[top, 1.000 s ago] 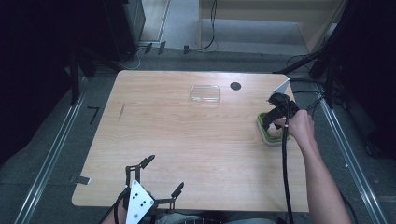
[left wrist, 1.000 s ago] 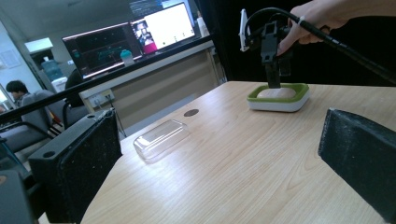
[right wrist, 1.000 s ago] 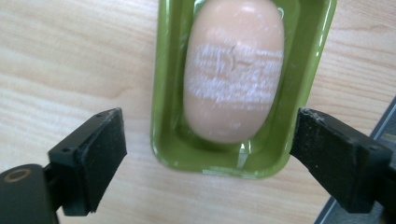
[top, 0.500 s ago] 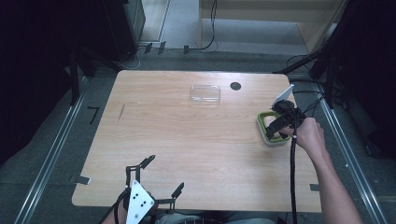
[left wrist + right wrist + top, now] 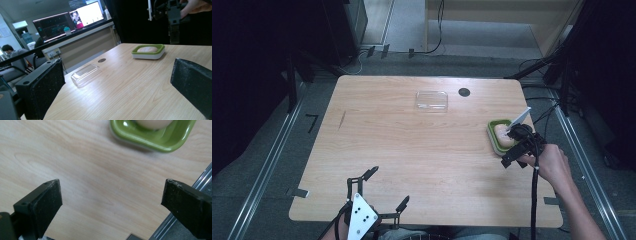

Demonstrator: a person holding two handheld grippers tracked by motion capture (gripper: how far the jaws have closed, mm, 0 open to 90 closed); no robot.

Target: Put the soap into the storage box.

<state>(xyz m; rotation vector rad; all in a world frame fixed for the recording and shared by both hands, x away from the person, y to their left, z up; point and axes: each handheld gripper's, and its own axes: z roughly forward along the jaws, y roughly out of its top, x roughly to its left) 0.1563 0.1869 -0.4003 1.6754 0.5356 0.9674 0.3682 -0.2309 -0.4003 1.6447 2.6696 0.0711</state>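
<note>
soap (image 5: 503, 133) set in the green dish (image 5: 493, 137) near the table's right edge, right gripper (image 5: 111, 202) just opened wide and empty beside it, left gripper (image 5: 387, 189) idle and wide; next likely fetching the clear lid (image 5: 432, 100).

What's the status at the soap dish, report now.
Right gripper open, fingers just spread, nothing between them, beside the soap dish. Soap sits in it. Left gripper open, idle near edge. Clear lid well apart.
</note>
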